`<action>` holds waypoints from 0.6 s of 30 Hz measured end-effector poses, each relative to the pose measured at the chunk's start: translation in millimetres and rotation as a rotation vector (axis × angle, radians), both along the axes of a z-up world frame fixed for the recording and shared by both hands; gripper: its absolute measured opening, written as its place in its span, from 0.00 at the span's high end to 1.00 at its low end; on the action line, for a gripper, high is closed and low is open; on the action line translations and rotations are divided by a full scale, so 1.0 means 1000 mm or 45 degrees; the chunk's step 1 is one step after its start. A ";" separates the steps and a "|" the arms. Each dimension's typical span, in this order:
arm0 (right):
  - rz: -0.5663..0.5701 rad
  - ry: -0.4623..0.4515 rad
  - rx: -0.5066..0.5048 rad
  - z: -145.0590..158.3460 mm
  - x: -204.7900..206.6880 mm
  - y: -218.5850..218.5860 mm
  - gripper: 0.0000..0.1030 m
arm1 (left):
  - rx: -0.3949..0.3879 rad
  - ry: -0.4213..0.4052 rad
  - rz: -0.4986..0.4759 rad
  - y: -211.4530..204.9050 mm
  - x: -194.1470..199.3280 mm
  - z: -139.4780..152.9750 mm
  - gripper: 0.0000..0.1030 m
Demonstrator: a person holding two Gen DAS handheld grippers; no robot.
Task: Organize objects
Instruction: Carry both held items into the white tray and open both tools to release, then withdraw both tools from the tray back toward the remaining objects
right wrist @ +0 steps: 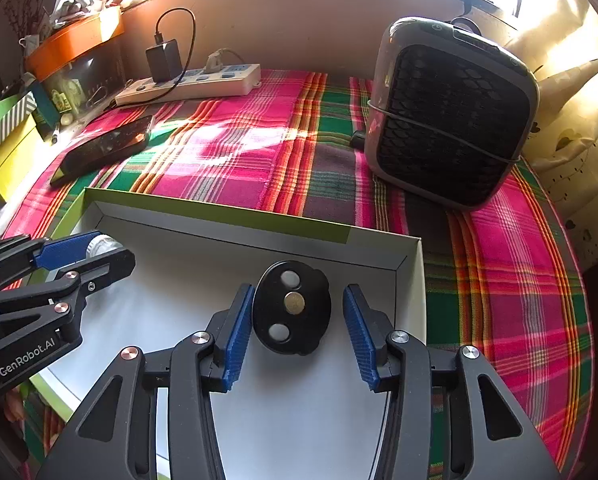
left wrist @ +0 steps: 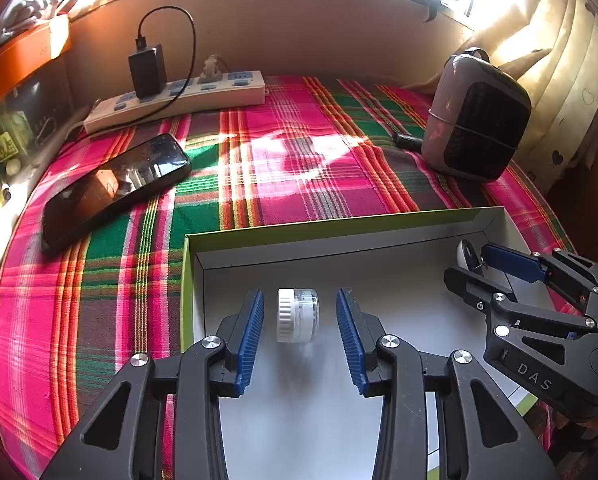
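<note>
Progress looks partial: my left gripper (left wrist: 300,334) jaws stand wide around the small jar (left wrist: 297,315) in the box (left wrist: 331,227); my right gripper (right wrist: 295,336) jaws stand wide around the black disc (right wrist: 291,307) there. Phone (left wrist: 115,188) remains on the table.

Place: a lived-in home room.
Cover: plaid cloth (left wrist: 291,168) over the surface.
Behind the cloth: power strip (left wrist: 179,100), window curtain (left wrist: 559,80).
On the cloth: phone (left wrist: 115,188), small heater (right wrist: 451,112).

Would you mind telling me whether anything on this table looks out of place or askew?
Only small things: the small jar lies tipped on its side in the white box, and the phone sits diagonally on the plaid cloth. Nothing looks spilled or damaged.
</note>
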State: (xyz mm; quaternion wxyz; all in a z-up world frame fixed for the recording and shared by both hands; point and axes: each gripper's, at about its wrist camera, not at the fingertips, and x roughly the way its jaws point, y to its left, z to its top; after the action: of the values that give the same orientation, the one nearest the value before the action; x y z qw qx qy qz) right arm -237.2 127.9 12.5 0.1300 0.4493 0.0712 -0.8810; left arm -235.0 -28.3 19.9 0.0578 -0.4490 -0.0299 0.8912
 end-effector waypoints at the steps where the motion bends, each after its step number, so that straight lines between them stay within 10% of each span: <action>1: -0.003 0.000 -0.002 0.001 0.001 0.000 0.54 | 0.002 0.000 0.002 0.000 0.001 0.000 0.63; 18: -0.026 0.067 -0.033 0.019 0.032 0.004 0.46 | -0.003 0.072 0.010 -0.002 0.036 0.020 0.61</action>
State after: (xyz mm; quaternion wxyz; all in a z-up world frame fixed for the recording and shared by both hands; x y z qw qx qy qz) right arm -205.2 132.1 31.9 0.1248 0.4251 0.0588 -0.8946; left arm -198.8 -30.2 40.3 0.0547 -0.4234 -0.0290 0.9038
